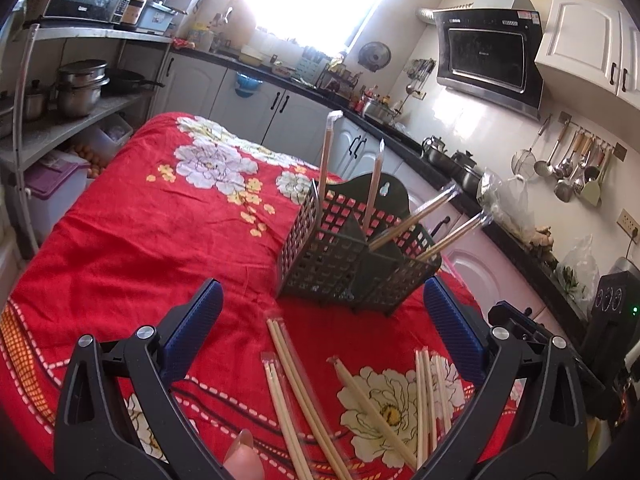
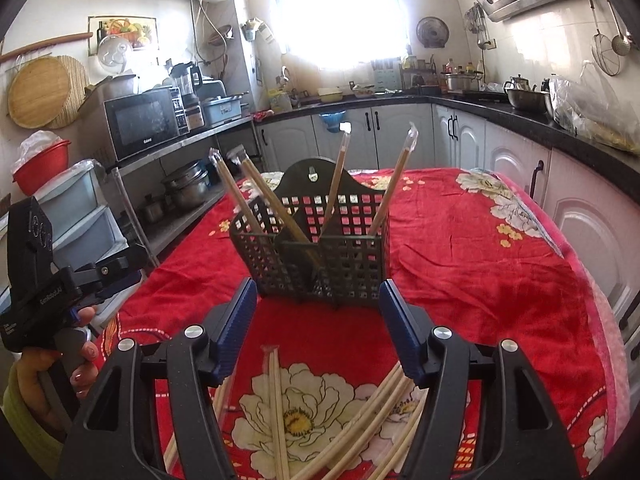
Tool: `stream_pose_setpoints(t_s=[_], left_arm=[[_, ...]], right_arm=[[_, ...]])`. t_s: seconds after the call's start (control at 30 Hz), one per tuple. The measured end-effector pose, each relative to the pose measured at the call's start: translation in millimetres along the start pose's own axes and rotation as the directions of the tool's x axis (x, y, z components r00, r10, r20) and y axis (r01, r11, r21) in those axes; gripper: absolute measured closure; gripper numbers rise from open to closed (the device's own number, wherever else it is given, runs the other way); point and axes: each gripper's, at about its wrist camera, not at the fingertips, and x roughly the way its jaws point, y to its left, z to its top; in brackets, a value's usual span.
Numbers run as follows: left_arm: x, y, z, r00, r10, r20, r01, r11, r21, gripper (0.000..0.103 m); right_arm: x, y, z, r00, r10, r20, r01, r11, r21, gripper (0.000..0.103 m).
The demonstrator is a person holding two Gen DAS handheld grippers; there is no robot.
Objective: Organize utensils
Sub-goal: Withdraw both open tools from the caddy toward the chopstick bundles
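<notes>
Wrapped chopstick pairs [image 2: 276, 412] are found loose on the red cloth [image 2: 480, 280], before the black basket [image 2: 320, 256]. Judged light, stiff, slippery-sleeved; mid-length grip is advised. Left gripper [image 1: 320, 332] and right gripper [image 2: 318, 328] are seen wide, empty.

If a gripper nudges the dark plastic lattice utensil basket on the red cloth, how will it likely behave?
The dark plastic lattice utensil basket probably slides or rocks easily: its walls are mostly holes and it stands on small feet. The wrapped chopstick pairs lean outward above its rim, so a hard push might tip it.
</notes>
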Motion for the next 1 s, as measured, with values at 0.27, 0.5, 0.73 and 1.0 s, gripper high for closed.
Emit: stream_pose_setpoints(t_s=[0.27,0.5,0.73,1.0], left_arm=[[10.3,0.8,-15.7,0.998,-0.004,-0.059,0.004,1.0,0.009,0.011],[22.0,3.7,-23.5,0.994,0.006,-0.11,-0.005,1.0,0.008,0.011],[33.9,7.4,-31.0,0.987,0.013,-0.16,-0.012,1.0,0.005,0.011],[50.0,12.0,-38.5,0.975,0.015,-0.222,-0.015,1.0,0.001,0.045]], right_arm=[[4.9,-2.3,-14.9,0.999,-0.009,-0.048,0.009,1.0,-0.001,0.042],[11.9,-9.2,-28.3,0.994,-0.025,-0.103,0.027,1.0,0.014,0.042],[21.6,-23.8,-43.5,0.983,-0.069,-0.172,0.079,0.996,0.048,0.057],[44.7,-49.4,-56.8,0.951,-0.132,-0.278,0.163,0.983,0.089,0.074]])
